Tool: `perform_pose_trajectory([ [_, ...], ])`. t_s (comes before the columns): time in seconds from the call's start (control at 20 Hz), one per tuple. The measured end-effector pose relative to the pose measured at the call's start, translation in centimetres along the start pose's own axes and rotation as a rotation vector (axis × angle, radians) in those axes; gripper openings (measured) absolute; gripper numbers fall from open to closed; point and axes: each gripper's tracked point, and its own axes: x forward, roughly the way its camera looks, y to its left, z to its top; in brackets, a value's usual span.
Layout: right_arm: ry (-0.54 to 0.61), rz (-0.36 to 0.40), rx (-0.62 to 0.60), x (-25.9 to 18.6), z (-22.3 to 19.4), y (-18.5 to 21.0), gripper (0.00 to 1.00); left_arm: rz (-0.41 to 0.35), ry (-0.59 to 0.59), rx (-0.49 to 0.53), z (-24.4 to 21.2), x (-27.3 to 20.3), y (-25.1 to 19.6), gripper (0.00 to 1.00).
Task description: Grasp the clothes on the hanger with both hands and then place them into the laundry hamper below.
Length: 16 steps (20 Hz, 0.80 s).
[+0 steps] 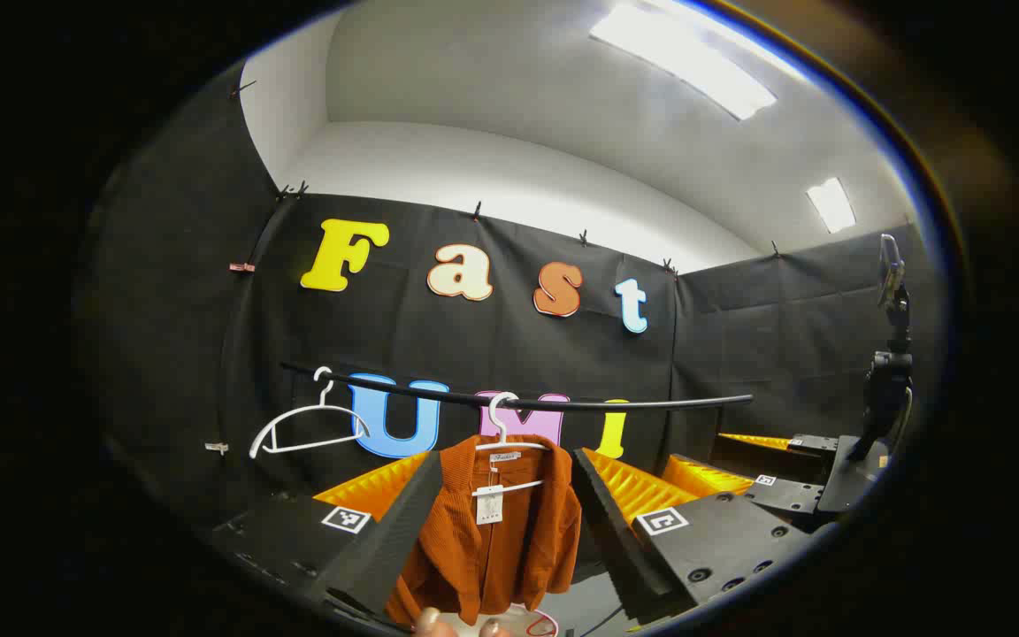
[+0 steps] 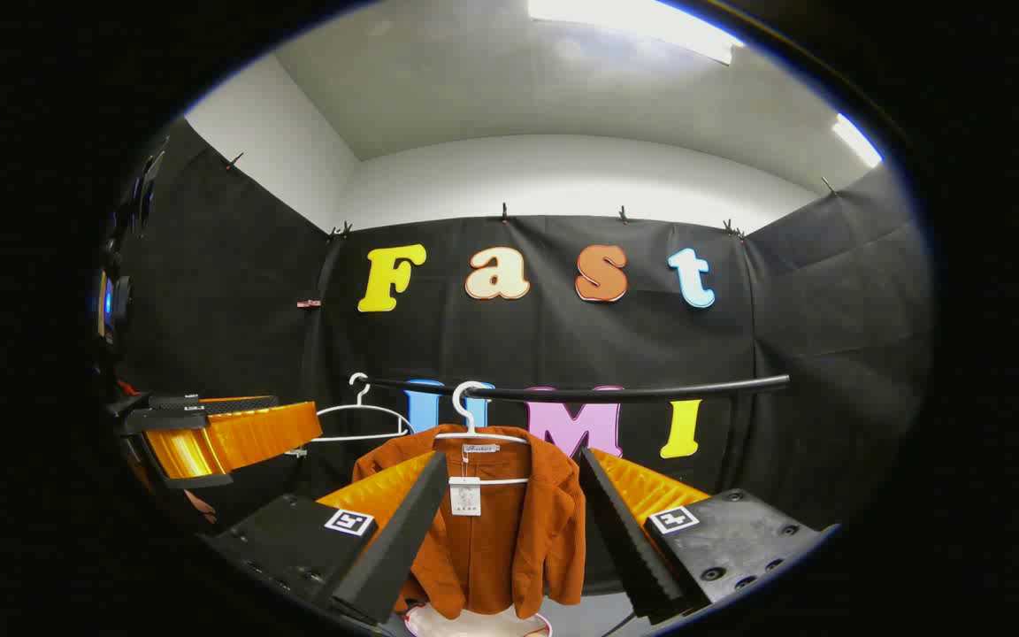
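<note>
Hanging from a white hanger [image 1: 509, 447] on the black rail [image 1: 527, 402], the rust-orange jacket [image 1: 496, 531] sits straight ahead of both tools, framed between each one's fingers but well short of them. It looks like a ribbed, corduroy-type cloth: soft, limp and fairly light, likely to sag and slide once it leaves the hanger, and not at all fragile. A sensible hold would be one pinch on each shoulder near the hanger's ends, or on each front panel, so the garment lifts off evenly without the paper tag [image 1: 489, 506] getting caught. The left hand-held gripper [image 1: 509, 522] is spread wide and holds nothing; the right hand-held gripper [image 2: 509, 522] is likewise spread and unloaded. The left gripper view takes in a second, bare hanger [image 1: 306, 425] farther along the rail, a fingertip at its lower edge, and the other tool off to the right. The right gripper view shows the left tool's orange fingers [image 2: 226, 442] at its left side, and, under the jacket's hem, a pale rim that may be the hamper [image 2: 474, 624], though I cannot tell for certain.
</note>
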Motion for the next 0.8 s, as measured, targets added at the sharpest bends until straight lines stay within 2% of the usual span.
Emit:
perform_pose_trajectory([
  [0.05,-0.002,-0.002,0.008,-0.1,0.1,-0.1,0.97,0.000,-0.003,-0.004,0.1,-0.1,0.1,0.93],
  [0.1,-0.006,-0.004,0.013,-0.1,0.3,-0.2,0.96,0.000,-0.006,-0.007,0.2,-0.1,0.1,0.89],
  [0.15,-0.008,-0.009,0.012,-0.2,0.4,-0.3,0.96,0.001,-0.007,-0.009,0.1,-0.1,0.3,0.93],
  [0.8,-0.023,-0.013,0.018,-1.8,1.7,0.2,0.96,-0.005,0.019,-0.011,-0.1,-1.2,0.3,0.93],
])
